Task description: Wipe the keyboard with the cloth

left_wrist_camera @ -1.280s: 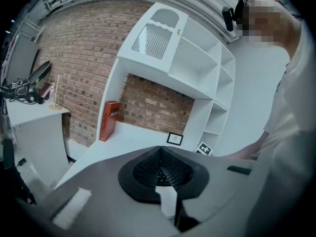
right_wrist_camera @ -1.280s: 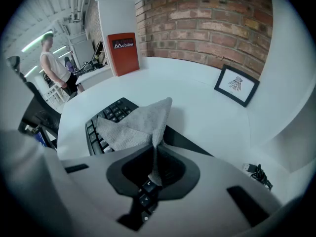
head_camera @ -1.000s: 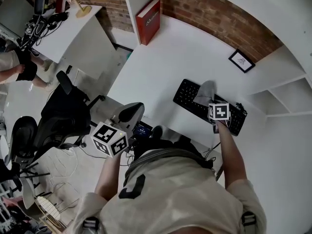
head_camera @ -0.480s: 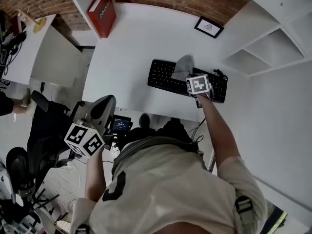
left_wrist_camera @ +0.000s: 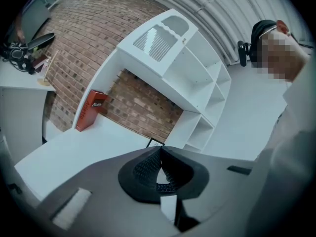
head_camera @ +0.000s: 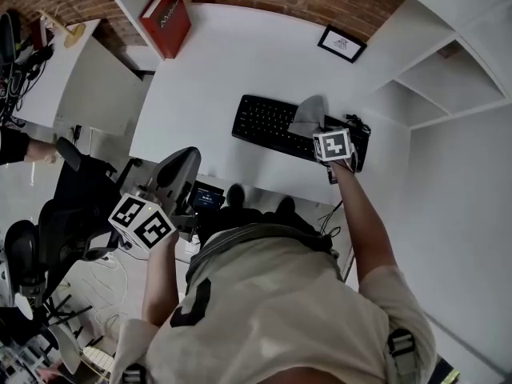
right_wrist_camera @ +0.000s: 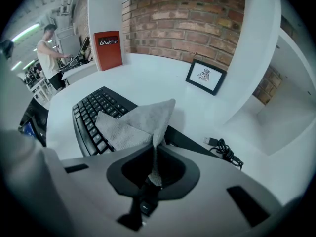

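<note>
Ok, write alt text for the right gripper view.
The right tool pinches a grey cloth draped over a black keyboard on a white desk. Behind stand a framed picture, a red book and a brick wall; a cable lies at right.

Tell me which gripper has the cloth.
The right gripper: its fingers pinch the grey cloth on the keyboard. The left gripper holds nothing, off the desk.

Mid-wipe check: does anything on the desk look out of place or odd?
One thing: a loose coiled cable lies on the desk beside the right end of the keyboard, with its USB plug free and unconnected. The cloth, pinched in the right gripper, drapes normally over the keys.
</note>
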`<state>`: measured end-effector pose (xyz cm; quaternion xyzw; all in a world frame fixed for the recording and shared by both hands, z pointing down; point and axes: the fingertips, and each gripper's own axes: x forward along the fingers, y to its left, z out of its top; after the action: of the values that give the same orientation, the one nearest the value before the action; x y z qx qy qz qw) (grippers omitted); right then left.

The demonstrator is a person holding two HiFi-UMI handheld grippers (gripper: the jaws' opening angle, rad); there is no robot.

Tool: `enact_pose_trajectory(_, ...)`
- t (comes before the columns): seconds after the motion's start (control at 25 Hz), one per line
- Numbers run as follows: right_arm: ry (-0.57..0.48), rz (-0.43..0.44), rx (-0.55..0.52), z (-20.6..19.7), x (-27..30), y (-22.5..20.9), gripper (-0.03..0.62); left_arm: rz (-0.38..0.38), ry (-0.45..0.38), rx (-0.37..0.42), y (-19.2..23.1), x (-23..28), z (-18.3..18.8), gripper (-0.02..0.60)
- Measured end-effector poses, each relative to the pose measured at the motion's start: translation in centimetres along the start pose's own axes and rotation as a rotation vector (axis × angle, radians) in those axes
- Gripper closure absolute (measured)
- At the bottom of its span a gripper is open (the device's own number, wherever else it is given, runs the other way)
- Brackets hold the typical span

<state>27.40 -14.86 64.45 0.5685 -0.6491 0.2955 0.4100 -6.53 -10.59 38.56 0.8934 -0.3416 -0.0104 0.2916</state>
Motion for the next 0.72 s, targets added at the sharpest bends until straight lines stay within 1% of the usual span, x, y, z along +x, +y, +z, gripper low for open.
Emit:
enact_pose_trajectory(0.16, -0.005, -0.003, -0.009, -1.4, -0.4, -2.0, 0.58, 0.011, 0.017, 0.015, -2.8, 1.2, -1.5, 0.578)
enact_pose_trajectory(0.32, -0.029, -0.005, -0.066, -1.8, -0.7, -3.4, 0.58, 0.0, 0.023, 0.002, -5.8, 2.8, -3.0, 0.578)
enact_pose_trajectory(0.44, -0.036, -0.012, -0.086, -2.2, -1.1, -4.2, 0.58, -0.005, 0.026, 0.017, -7.7, 3.8, -3.9, 0.577)
enact_pose_trajectory(0.56, -0.037, -0.022, -0.103, -2.8, -1.3, -5.3, 0.58, -0.001, 0.026, 0.012, -8.5, 4.4, -4.7, 0.577)
enact_pose_trajectory(0.72, -0.025, -0.022, -0.069, -4.3, -1.8, -6.9, 0.58, -0.003, 0.022, 0.008, -8.9, 4.8, -5.3, 0.577)
